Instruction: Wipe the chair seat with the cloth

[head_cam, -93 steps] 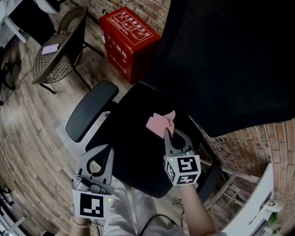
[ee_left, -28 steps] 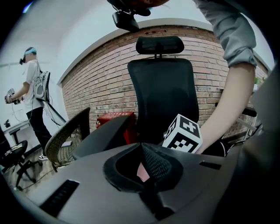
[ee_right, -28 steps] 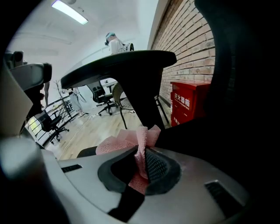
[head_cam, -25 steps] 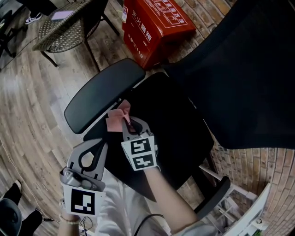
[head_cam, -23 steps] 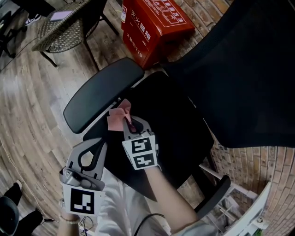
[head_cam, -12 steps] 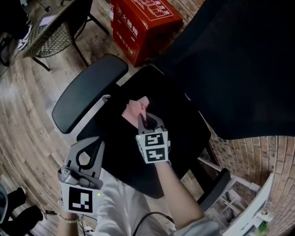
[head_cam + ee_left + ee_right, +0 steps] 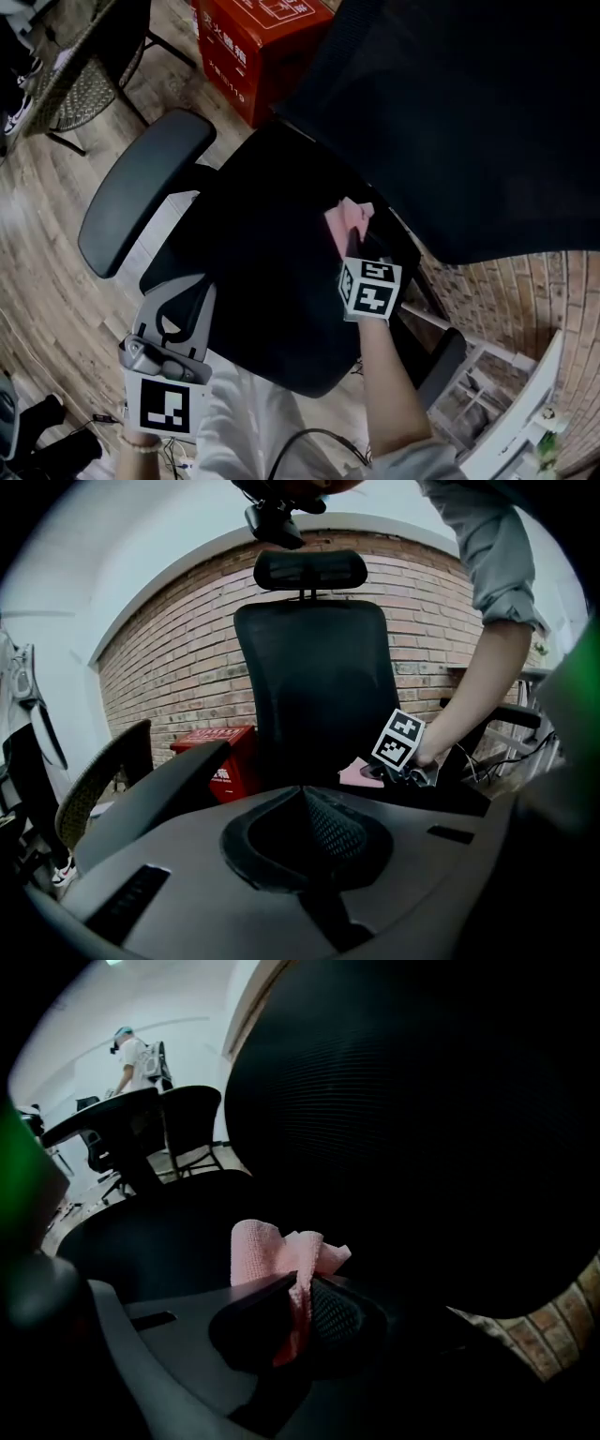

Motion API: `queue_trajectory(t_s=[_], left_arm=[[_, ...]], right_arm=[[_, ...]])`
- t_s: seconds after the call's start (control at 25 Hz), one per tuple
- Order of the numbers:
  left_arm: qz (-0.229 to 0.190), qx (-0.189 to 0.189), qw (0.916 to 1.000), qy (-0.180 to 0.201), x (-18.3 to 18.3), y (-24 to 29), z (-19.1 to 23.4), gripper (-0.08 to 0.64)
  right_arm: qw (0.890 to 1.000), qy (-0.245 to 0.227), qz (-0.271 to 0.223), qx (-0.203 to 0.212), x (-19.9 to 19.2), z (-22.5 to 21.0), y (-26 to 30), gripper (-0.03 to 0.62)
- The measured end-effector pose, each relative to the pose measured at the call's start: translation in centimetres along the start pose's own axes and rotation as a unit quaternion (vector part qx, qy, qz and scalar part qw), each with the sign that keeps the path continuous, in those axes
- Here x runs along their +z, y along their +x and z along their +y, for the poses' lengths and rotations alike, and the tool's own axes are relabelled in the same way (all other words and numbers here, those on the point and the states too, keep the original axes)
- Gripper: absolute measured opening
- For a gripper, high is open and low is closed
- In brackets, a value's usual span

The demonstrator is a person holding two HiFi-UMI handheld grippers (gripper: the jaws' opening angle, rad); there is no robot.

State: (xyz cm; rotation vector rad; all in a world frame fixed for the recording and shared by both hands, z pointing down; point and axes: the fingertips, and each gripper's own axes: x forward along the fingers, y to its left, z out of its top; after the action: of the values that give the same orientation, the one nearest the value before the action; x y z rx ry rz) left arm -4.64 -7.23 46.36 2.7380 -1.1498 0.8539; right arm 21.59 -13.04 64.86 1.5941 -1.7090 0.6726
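Cloth (image 7: 349, 218) has swept to the seat's (image 7: 262, 262) back-right corner, pinched in the right gripper (image 7: 354, 239); left gripper (image 7: 194, 295) closed, empty. Press flat, overlap strokes.

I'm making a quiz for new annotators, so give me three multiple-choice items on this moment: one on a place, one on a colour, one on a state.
1. Where on the chair seat is the cloth?
A) at the rear, by the backrest
B) at the front edge
C) draped over the backrest
2. What colour is the box?
A) blue
B) red
C) green
3. How is the left gripper?
A) shut on the cloth
B) wide open
C) shut, empty
Answers: 1 A, the right gripper holds it on the seat beside the backrest; 2 B, the box is plainly red; 3 C, its own view shows the jaws together, nothing between.
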Motion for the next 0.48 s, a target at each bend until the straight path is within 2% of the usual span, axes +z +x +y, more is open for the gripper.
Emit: queue_trajectory(t_s=[0.32,0.48], left_arm=[[-0.007,-0.020,0.9996,0.017,1.9,1.3,-1.3,0.018],[-0.011,-0.030,0.9992,0.023,2.9,1.5,-1.8,0.018]], right_arm=[[0.993,0.053,0.029,-0.104,-3.4,-9.4,-3.0,0.055],[0.987,0.079,0.041,-0.132,-4.9,-12.0,-4.3,0.055]])
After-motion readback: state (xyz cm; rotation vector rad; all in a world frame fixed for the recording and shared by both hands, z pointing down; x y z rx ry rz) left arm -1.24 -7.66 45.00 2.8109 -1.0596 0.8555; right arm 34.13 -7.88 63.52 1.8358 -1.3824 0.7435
